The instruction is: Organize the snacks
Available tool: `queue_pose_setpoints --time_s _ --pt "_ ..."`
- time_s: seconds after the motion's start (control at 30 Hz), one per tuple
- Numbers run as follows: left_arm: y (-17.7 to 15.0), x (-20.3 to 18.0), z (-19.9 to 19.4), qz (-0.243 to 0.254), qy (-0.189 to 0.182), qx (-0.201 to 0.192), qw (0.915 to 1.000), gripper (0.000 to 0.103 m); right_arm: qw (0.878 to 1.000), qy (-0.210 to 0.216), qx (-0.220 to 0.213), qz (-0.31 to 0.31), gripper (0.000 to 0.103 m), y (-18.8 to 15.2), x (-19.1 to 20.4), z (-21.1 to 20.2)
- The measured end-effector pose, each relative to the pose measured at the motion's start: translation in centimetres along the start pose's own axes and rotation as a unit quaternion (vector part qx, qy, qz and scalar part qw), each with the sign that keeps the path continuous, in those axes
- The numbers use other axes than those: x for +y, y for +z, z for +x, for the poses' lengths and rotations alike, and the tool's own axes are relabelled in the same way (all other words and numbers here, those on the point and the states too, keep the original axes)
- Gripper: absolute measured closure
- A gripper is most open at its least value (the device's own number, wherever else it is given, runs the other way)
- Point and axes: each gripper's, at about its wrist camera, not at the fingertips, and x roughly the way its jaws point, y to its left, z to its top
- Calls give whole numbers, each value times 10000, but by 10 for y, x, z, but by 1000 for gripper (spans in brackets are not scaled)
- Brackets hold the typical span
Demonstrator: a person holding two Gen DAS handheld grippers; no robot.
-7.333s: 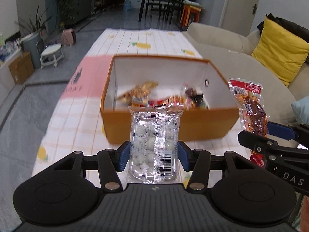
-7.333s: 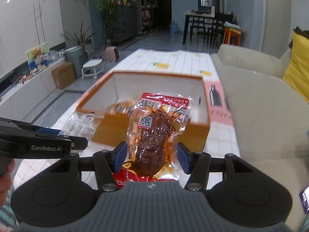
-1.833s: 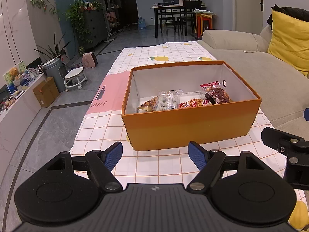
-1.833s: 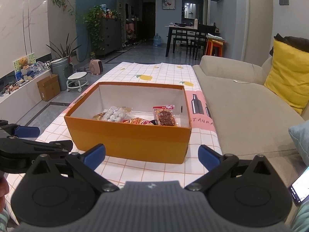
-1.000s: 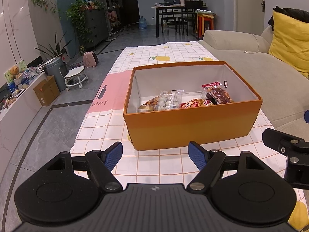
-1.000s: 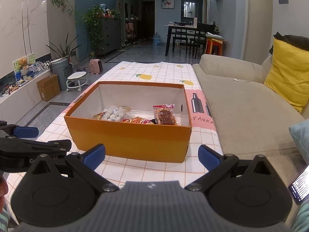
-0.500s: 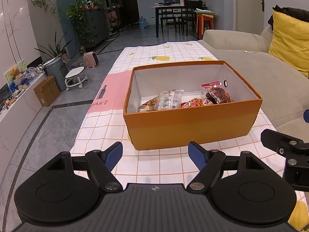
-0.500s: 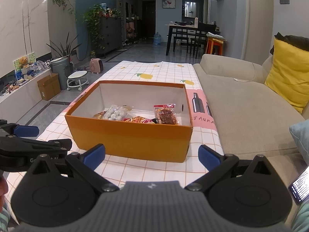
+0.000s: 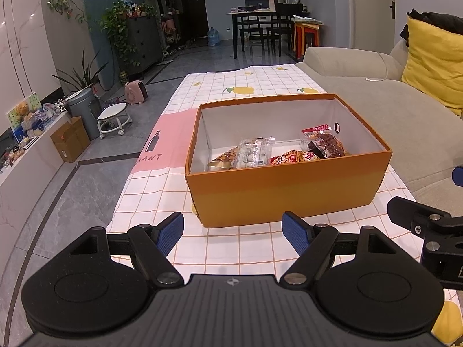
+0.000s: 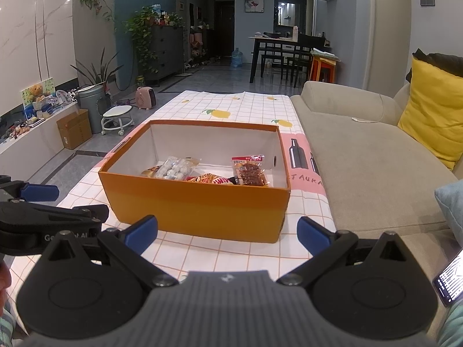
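An open orange box (image 9: 286,193) (image 10: 199,205) stands on the checked tablecloth. Inside lie several snack packs: a clear pack of white balls (image 9: 254,153) (image 10: 175,167), a red-topped pack of dark meat (image 9: 324,143) (image 10: 250,170), and a red-and-yellow wrapper (image 9: 292,157) (image 10: 214,179). My left gripper (image 9: 233,232) is open and empty, held back from the box's near wall. My right gripper (image 10: 227,232) is open and empty, also in front of the box. Each gripper shows at the edge of the other's view.
The table (image 9: 246,86) runs away from me, with a pink printed patch (image 9: 170,133). A grey sofa (image 10: 361,156) with a yellow cushion (image 10: 434,112) lies to the right. A phone (image 10: 450,277) shows at the lower right. Floor, stool and plants are to the left.
Earlier each gripper was shut on a snack pack near the box. Both packs now lie in the box, and both grippers are open and drawn back. Over the last second nothing has moved.
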Motion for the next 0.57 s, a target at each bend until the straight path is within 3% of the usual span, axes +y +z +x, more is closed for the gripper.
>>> queue_pose_setpoints --time_s 0.57 --pt "2 -3 -5 128 -44 -99 9999 12 10000 1 8 -1 4 0 0 0"
